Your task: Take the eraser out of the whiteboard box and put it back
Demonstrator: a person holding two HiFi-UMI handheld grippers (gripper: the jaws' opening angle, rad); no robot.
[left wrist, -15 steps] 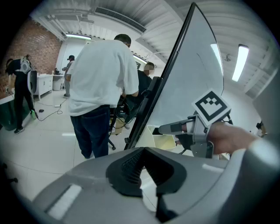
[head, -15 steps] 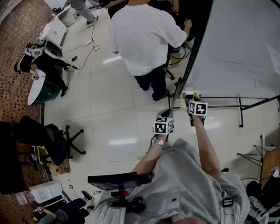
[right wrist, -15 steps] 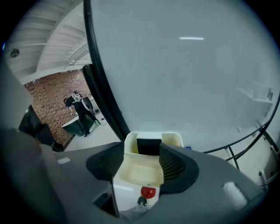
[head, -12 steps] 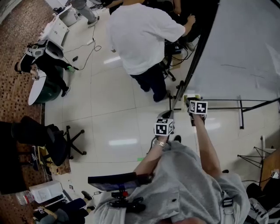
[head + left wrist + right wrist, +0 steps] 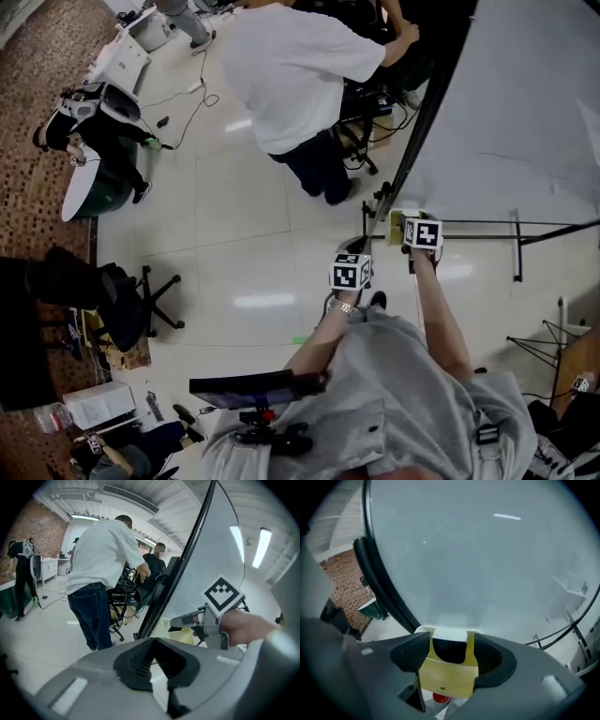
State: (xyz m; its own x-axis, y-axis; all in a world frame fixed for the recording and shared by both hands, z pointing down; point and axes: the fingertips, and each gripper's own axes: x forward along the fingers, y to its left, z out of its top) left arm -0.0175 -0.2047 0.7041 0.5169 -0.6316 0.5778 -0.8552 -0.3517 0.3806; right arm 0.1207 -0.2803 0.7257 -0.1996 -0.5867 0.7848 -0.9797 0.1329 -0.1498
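A pale yellow whiteboard box (image 5: 449, 679) with a white back hangs at the whiteboard's (image 5: 487, 564) lower left corner. A dark eraser (image 5: 449, 652) lies inside it, behind the cut-out front. My right gripper (image 5: 452, 643) points down at the box, open wide, its jaws on either side of the box front. In the head view the box (image 5: 395, 215) sits just beyond that gripper (image 5: 405, 226). My left gripper (image 5: 153, 641) is shut and holds nothing, hanging to the left of the box (image 5: 182, 633); its cube (image 5: 350, 271) shows in the head view.
A person in a white shirt (image 5: 300, 75) stands at a desk close left of the whiteboard's black frame (image 5: 422, 103). The board's stand legs (image 5: 516, 246) run along the floor to the right. An office chair (image 5: 141, 300) stands far left. A red object (image 5: 439, 697) shows below the box.
Both grippers keep almost the same place by the box. The person in the white shirt has shifted a little toward the top of the head view.
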